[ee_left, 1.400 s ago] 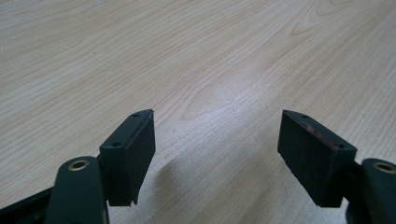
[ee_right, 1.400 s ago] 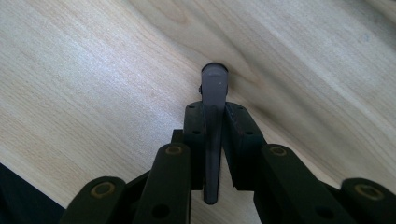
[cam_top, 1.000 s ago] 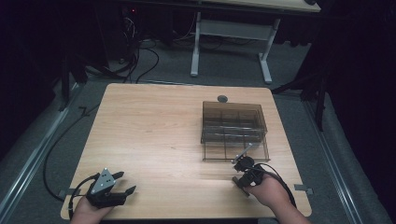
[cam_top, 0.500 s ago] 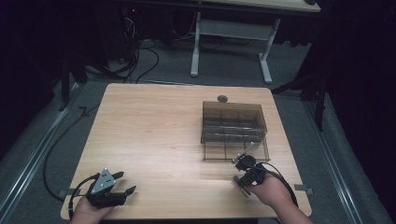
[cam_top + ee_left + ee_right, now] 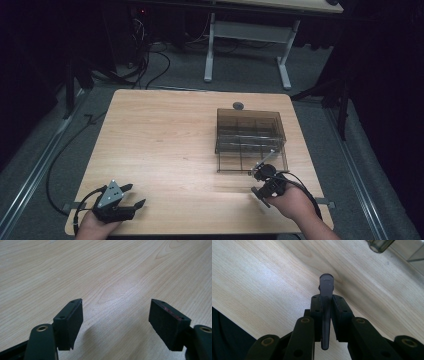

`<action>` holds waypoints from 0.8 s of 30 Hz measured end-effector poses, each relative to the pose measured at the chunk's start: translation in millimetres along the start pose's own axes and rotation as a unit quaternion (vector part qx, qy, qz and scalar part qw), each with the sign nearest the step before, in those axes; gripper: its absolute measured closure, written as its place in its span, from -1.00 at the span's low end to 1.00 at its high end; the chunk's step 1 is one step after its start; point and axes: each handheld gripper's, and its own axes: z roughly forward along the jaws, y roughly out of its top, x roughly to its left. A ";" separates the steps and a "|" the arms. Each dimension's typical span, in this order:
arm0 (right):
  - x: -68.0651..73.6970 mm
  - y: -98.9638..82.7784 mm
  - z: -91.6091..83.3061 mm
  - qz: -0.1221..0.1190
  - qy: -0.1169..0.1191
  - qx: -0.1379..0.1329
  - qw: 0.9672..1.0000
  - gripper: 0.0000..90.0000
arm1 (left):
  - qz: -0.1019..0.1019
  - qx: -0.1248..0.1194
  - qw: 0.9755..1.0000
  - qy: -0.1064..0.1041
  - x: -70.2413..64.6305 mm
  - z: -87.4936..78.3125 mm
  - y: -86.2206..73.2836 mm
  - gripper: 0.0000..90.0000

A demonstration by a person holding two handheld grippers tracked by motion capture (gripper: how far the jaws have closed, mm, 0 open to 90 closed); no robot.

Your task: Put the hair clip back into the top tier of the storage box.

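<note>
Right gripper (image 5: 325, 305) fingers pressed onto thin dark strip (image 5: 326, 290), pinched between them, tip poking past, beside smoky box (image 5: 251, 134). Left gripper (image 5: 116, 320) fingers spread wide, holding nothing, over wooden surface (image 5: 165, 135).

You are working over a table (image 5: 165, 140) of pale wood with a smooth, faintly sheened grain. Your right gripper (image 5: 325, 302), matt black plastic with brass-coloured pivots, is clamping a smoky translucent plastic strip (image 5: 325, 290), while the organizer box (image 5: 250, 132) is showing the same glossy tinted plastic.
</note>
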 end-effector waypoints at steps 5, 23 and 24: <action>-0.1 0.2 -5.4 0.002 0.000 0.001 1.000 0.77 | 0.000 -0.001 1.000 0.000 0.0 0.0 0.0 -0.38; -2.1 0.4 -29.9 -0.003 -0.004 0.000 1.000 0.77 | 0.000 0.000 1.000 0.000 0.0 -0.1 0.0 -0.38; -2.8 0.7 -31.4 -0.007 -0.006 0.000 1.000 0.77 | 0.000 0.001 1.000 0.000 0.0 -0.1 0.1 -0.38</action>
